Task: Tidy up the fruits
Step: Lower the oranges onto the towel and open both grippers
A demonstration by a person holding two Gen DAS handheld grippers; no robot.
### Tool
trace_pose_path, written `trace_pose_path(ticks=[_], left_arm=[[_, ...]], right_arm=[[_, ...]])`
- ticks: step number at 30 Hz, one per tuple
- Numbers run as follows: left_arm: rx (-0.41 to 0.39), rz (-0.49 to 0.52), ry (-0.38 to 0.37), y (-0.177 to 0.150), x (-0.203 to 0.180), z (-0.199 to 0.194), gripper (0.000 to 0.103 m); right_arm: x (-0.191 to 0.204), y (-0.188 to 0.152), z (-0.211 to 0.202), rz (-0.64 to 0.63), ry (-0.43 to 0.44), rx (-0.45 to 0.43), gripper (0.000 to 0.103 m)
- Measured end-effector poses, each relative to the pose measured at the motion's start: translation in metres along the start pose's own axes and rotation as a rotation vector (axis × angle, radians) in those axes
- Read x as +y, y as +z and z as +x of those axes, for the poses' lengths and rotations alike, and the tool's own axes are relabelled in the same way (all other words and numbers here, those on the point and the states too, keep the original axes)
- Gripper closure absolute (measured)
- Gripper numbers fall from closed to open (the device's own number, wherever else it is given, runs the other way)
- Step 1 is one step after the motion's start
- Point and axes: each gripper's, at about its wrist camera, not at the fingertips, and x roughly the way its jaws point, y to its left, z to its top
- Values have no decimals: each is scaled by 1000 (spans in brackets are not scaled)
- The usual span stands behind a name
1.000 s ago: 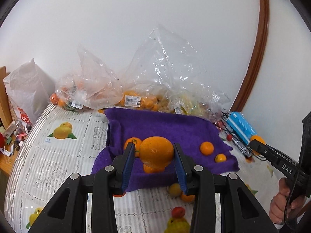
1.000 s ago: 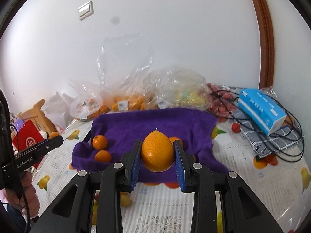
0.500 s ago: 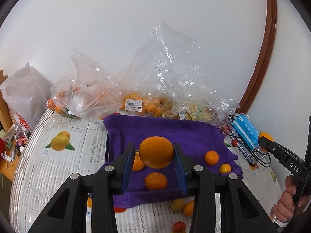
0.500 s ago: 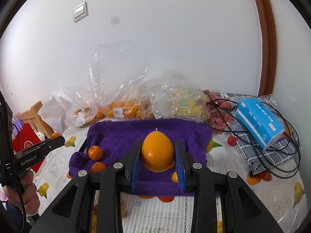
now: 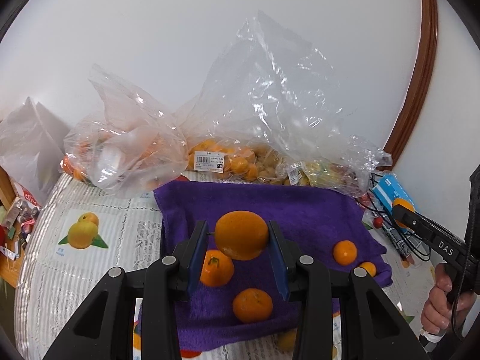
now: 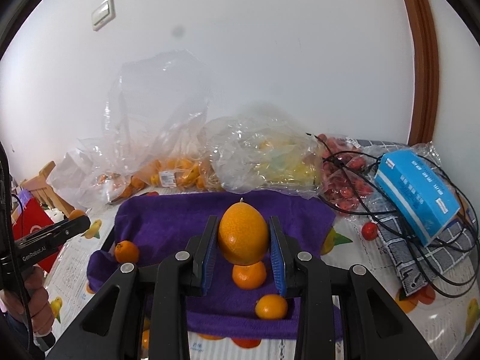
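Both hands are mid-carry, each with fruit in its grip. The left tongs [image 5: 238, 256] are clamped on a round orange [image 5: 241, 235], held in the air above the purple towel [image 5: 270, 204]. The right tongs [image 6: 243, 253] are clamped on an egg-shaped orange [image 6: 243, 234] with a small stem tip, also above the towel.

Judging by how things lie, the sorting is underway but well short of finished. In the left wrist view 4 smaller oranges already sit on the towel: 1 [image 5: 216, 268] just behind the left blue pad, 1 [image 5: 252, 305] near the front edge, 1 [image 5: 345, 251] toward the right side, and a tiny one [image 5: 367, 268] beside it. The 2 held oranges have yet to be set down.

More remains. Clear plastic bags [image 5: 216, 162] full of orange fruit lie along the wall behind the towel, and a bag of yellowish fruit [image 6: 282, 165] and a bag of red fruit [image 6: 345, 177] sit further right. A loose red fruit [image 6: 369, 230] rests on the counter [image 5: 99, 270] near the blue box [image 6: 417, 192]. A few pieces in front of the towel may be loose fruit or only the cloth's printed pattern; it is hard to tell.
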Motion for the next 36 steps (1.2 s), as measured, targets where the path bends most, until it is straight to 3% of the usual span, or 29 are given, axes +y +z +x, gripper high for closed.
trace_pose_path(ticks=[15,36], left_arm=[[109,29,-12,-7,-17,60,66],[217,71,10,-19,-29,98,66]], right_arm=[[-18,-19,67,-5,-20,112,71],[-25,-32,97,-27,-68,180,70]])
